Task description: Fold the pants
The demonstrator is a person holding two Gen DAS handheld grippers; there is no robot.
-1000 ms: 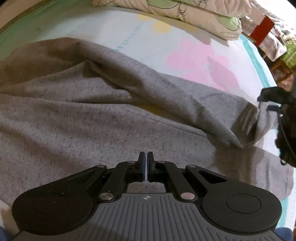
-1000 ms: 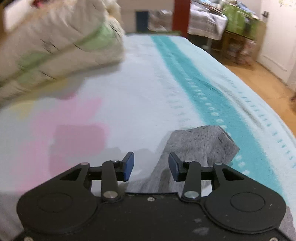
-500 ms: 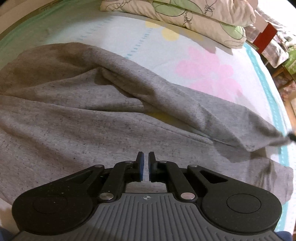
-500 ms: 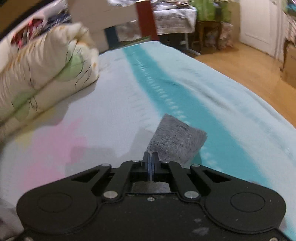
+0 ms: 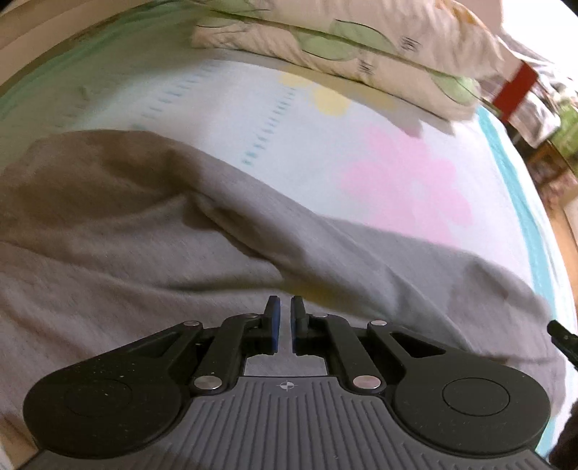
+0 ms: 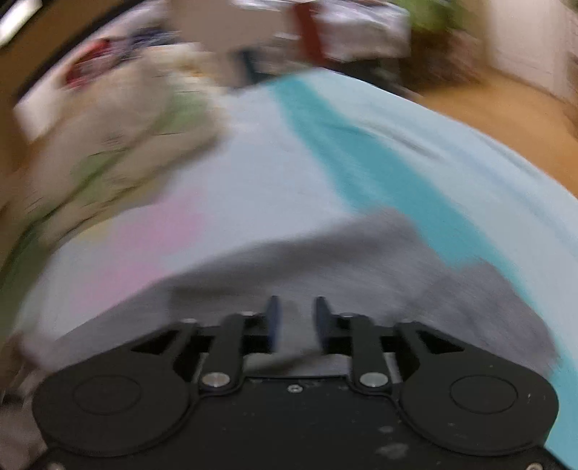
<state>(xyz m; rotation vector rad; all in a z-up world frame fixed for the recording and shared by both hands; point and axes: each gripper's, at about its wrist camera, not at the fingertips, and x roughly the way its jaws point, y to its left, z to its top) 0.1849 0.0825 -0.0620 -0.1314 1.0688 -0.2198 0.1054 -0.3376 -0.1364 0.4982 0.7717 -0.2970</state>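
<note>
Bed (image 5: pixel 231 105) carries grey pants (image 5: pixel 151 274) spread flat. Left claw (image 5: pixel 283 325) near-together, empty; right claw (image 6: pixel 296 321) just opened, apart, empty above cloth. Advise pinching both leg cuffs squarely before folding.

My right view is smeared with motion — the pillows (image 6: pixel 108 144) are only cream and green streaks, and the furniture (image 6: pixel 343 32) behind the bed is past telling. The grey pants (image 6: pixel 325 260) run under my right gripper (image 6: pixel 296 318), so I can't see whether any cloth lies between its parted jaws. In my left view the pants (image 5: pixel 144 274) are cut off at the left edge and hidden beneath my left gripper (image 5: pixel 283 321). At the far right edge, a dark sliver (image 5: pixel 563 340) — too little shows to name it. The pillows (image 5: pixel 361 47) there are cropped by the top.
</note>
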